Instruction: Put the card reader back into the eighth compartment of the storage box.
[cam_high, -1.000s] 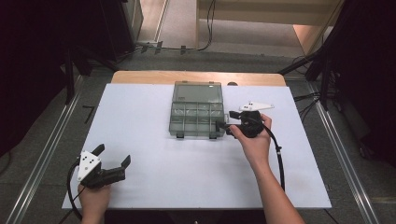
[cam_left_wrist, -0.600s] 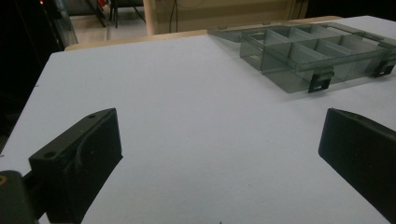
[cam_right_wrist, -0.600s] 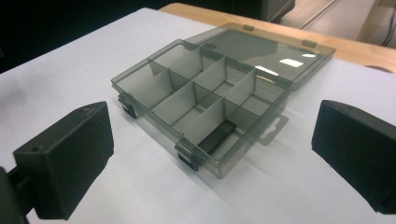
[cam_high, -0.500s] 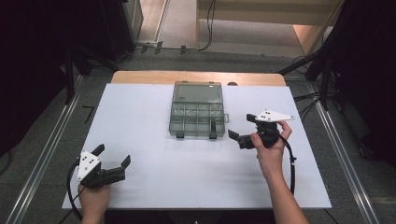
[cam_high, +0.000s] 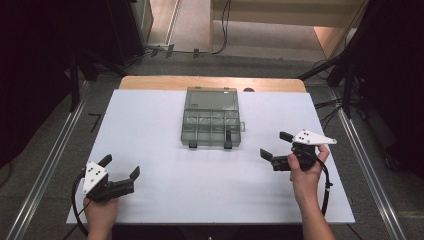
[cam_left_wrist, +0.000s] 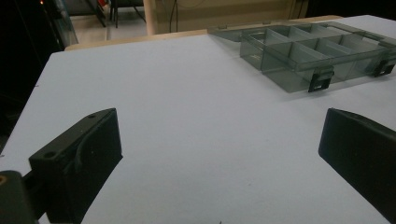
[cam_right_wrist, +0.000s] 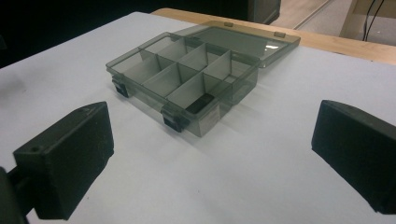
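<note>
A smoky clear compartment box (cam_high: 210, 127) lies open at the middle back of the white table (cam_high: 165, 180), its lid (cam_high: 211, 98) folded flat behind it. A small black piece (cam_high: 228, 136) sits in the front right compartment, also seen in the right gripper view (cam_right_wrist: 198, 103). My right gripper (cam_high: 275, 145) hovers to the right of the box and nearer the person. It is apart from the box and points at it (cam_right_wrist: 212, 140). Its jaws have just been opening and stand wide with nothing between them. My left gripper (cam_high: 120, 166) rests at the near left, open and empty (cam_left_wrist: 219, 135).
A wooden strip (cam_high: 150, 82) runs along the table's far edge. Metal rails (cam_high: 47, 170) flank both sides of the table, and cables (cam_high: 325, 185) trail from each gripper. Dark equipment stands to the left and right.
The right gripper has drawn back from the box's right front corner, moving right and toward the person, and its jaws have opened. The left gripper has stayed put.
</note>
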